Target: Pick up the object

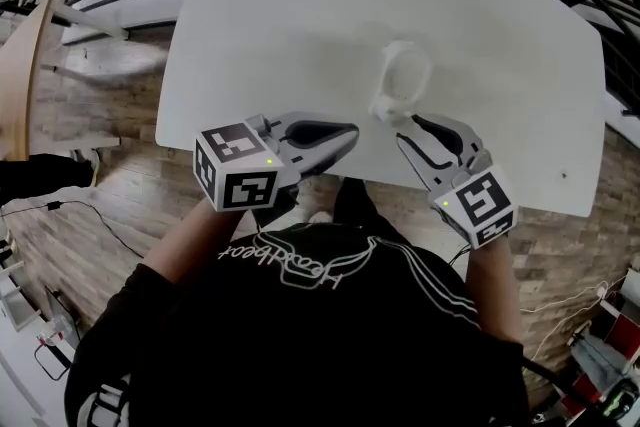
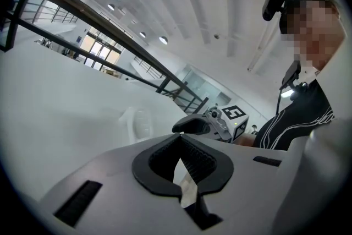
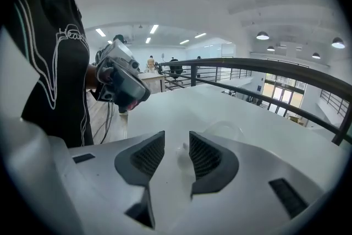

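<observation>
Object (image 1: 402,80) by table (image 1: 300,5) near edge, perhaps inside spread right gripper (image 1: 408,129).

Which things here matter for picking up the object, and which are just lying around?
Job: translucent white ring-shaped plastic object; right gripper, jaws apart at its near end; white rectangular table under it.
Lying about: left gripper, shut and empty; black metal railing; wooden floor.

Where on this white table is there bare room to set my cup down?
The far half of the table, beyond the pale object, is bare, and so are the wide strips to its left and right. The near edge is crowded: the left claw and the right claw both sit close to that object.
</observation>
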{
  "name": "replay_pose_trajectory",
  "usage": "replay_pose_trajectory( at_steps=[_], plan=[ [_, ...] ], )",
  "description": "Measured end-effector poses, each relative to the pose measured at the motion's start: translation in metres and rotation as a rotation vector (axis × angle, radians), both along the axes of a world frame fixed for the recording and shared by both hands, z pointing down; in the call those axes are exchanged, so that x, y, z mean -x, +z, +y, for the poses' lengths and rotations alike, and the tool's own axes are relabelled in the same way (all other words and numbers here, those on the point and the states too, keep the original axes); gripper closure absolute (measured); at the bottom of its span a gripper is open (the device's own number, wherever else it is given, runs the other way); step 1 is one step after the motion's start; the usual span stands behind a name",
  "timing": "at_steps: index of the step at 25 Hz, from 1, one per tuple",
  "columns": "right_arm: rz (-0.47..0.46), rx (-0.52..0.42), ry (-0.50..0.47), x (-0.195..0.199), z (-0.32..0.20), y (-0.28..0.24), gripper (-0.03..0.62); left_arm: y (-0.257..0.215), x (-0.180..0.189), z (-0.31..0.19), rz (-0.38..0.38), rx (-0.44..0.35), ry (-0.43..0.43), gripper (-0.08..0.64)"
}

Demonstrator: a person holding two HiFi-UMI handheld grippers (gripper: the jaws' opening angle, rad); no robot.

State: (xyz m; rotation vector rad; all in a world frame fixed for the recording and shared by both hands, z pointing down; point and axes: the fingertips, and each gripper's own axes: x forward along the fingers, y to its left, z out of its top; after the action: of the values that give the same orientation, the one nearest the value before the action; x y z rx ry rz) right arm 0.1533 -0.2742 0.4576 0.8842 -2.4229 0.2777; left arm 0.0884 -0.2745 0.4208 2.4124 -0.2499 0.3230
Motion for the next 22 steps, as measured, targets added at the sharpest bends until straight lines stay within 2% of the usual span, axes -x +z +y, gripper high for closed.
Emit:
replay_pose_trajectory(
  at_steps=[9,16,22],
  plan=[
    [0.135,-0.027,-0.114,0.008,-0.014,0.028,0.389,0.006,0.007,-0.014,-0.003,0.011,-0.029,0.552],
    [0.296,-0.038,-0.187,0.005,-0.023,0.057,0.380,0.009,0.011,-0.022,-0.002,0.026,-0.056,0.554],
    [0.332,-0.032,-0.229,0.007,-0.028,0.070,0.380,0.015,0.009,-0.027,0.000,0.036,-0.062,0.554]
  ],
)
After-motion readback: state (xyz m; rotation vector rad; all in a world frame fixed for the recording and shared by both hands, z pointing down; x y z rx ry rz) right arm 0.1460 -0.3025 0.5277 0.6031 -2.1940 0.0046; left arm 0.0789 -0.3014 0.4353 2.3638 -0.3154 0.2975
